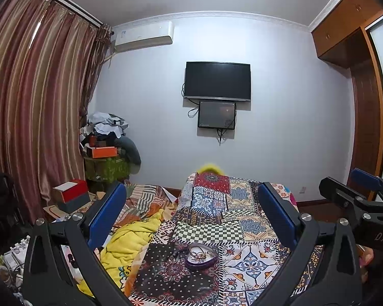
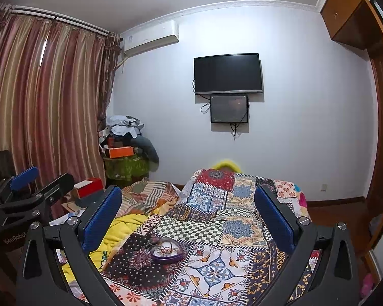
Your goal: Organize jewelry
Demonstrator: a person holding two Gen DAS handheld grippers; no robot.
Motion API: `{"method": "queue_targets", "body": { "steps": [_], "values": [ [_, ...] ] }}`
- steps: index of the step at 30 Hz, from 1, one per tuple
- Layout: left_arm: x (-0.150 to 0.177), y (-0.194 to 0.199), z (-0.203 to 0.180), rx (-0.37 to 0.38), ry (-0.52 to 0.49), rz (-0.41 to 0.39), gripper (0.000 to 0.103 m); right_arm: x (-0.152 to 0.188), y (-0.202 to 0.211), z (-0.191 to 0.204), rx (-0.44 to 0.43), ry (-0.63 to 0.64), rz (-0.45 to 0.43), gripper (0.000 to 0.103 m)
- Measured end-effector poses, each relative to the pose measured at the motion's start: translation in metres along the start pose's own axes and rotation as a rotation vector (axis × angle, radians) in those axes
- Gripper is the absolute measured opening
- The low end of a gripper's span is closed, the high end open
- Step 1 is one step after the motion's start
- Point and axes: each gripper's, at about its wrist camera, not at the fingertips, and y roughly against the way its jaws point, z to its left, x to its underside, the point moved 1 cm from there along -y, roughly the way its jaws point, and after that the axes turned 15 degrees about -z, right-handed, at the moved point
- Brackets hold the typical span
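Below, heart-shaped box (image 1: 201,256) between wide-spread jaws.

glossy purple heart box (image 1: 201,259); printed cloth quilt (image 1: 217,204); matt black gripper (image 1: 191,211).

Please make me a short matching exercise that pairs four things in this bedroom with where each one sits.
Things:
1. heart-shaped box
2. television
3. air conditioner
4. orange box

Places:
A. high on the wall beside the curtain
B. on the patchwork quilt, with tangled jewelry inside
C. in the cluttered pile in the corner
D. on the wall, above a smaller screen

Pairs: 1-B, 2-D, 3-A, 4-C
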Motion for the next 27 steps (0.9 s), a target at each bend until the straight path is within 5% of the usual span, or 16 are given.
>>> {"method": "queue_targets", "body": {
  "steps": [27],
  "values": [
    [0.011,-0.008,-0.009,0.018,-0.015,0.036,0.103,0.000,0.003,-0.003,0.010,-0.003,0.036,0.103]
  ]
}}
